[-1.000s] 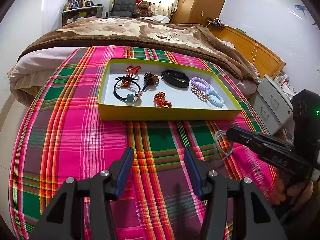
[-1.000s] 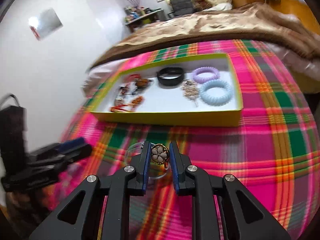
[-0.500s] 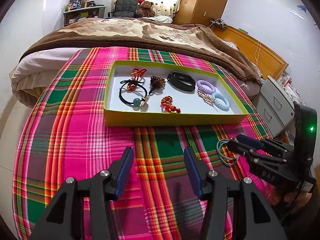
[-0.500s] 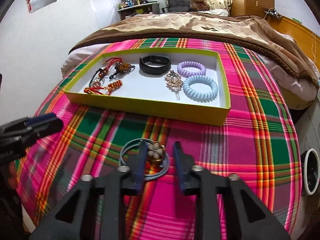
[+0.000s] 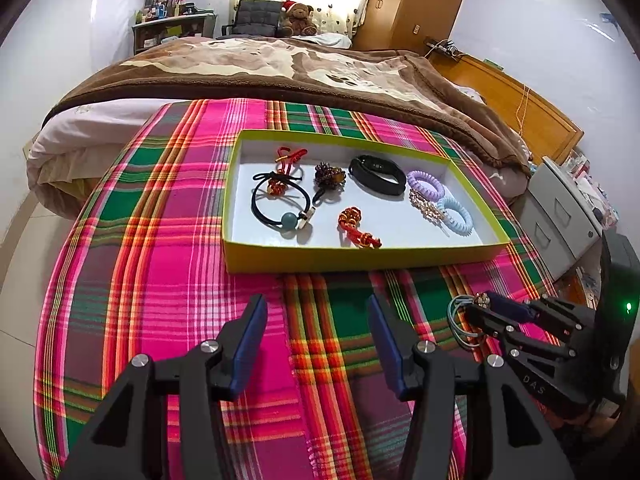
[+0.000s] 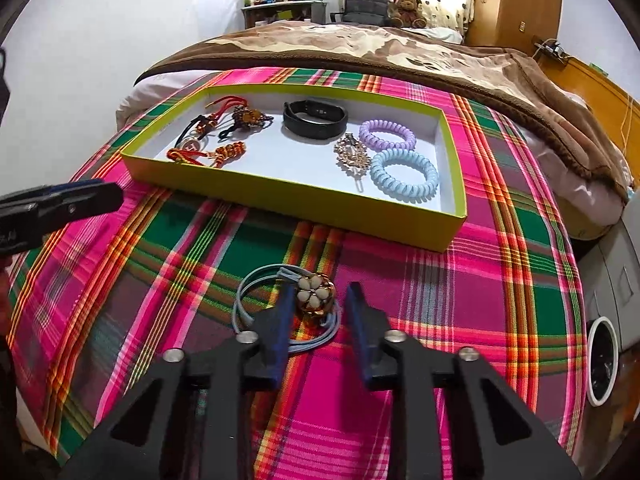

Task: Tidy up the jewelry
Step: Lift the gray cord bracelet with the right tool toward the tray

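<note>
A grey-blue elastic hair tie with a cream-petalled, gold-rimmed flower charm (image 6: 315,298) lies on the pink, green and orange plaid cloth (image 6: 460,280), just in front of the near wall of the shallow yellow-green cardboard tray with a white floor (image 6: 304,204). The right gripper (image 6: 318,312) straddles the charm; its jaws have just been closing, the charm stands between them, the left pad looks to touch it while a gap shows on the right side, so nothing is clamped. In the left wrist view the same hair tie (image 5: 464,320) sits at the tips of that gripper (image 5: 478,308). The left gripper (image 5: 316,336) hangs over bare cloth with its jaws wide apart and nothing between them. Inside the tray lie a black wristband (image 6: 315,119), a lilac spiral hair coil (image 6: 387,135), a pale blue spiral hair coil (image 6: 404,174), a gold rhinestone clip (image 6: 352,154) just beside the 2 coils, and at the left end several red knotted cords and dark elastic ties (image 6: 216,132). Beyond the tray stretches a bed with a brown blanket (image 6: 360,48), a teddy bear in a red hat (image 6: 406,6) at its far end.
</note>
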A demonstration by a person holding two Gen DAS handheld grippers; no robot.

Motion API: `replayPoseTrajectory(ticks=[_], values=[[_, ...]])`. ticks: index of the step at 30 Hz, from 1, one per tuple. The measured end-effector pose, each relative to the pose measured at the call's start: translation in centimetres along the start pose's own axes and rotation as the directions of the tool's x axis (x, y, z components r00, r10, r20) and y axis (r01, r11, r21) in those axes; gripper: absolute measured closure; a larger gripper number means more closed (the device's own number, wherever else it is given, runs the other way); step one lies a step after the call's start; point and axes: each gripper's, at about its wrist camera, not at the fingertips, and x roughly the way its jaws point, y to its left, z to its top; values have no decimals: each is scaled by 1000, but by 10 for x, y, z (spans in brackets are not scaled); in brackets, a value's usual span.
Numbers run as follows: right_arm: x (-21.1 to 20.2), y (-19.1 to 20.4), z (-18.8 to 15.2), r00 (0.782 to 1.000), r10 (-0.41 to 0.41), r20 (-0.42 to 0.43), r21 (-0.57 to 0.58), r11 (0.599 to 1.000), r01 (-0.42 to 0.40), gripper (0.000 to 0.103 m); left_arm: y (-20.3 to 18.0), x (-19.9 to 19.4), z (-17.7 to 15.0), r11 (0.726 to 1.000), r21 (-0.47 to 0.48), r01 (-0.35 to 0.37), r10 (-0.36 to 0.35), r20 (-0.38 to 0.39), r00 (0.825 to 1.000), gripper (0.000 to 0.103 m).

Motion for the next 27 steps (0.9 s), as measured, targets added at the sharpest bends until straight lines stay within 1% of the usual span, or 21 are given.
replayPoseTrajectory(ticks=[5,8,13,16,27], values=[[-1,3,-1,1000,-7,3,-5,1000,7,83,1,-1,4,1000,4,2,-2,7,1000,49],[-1,-1,-1,1000,7,7,15,1000,-7,83,3,0,4,1000,-1,-7,7,5,1000,49],[-3,-3,-1,1000,20,15,34,999,-20,83,3,1,5,1000,3,-2,2,3,1000,49],[-4,-6,-1,999,44,19,52,998,-45,83,3,3,7,1000,2,1,-1,4,1000,49],[-7,-10,-1,997,67,43,79,994,-70,83,2,4,11,1000,19,1,-1,3,1000,49]])
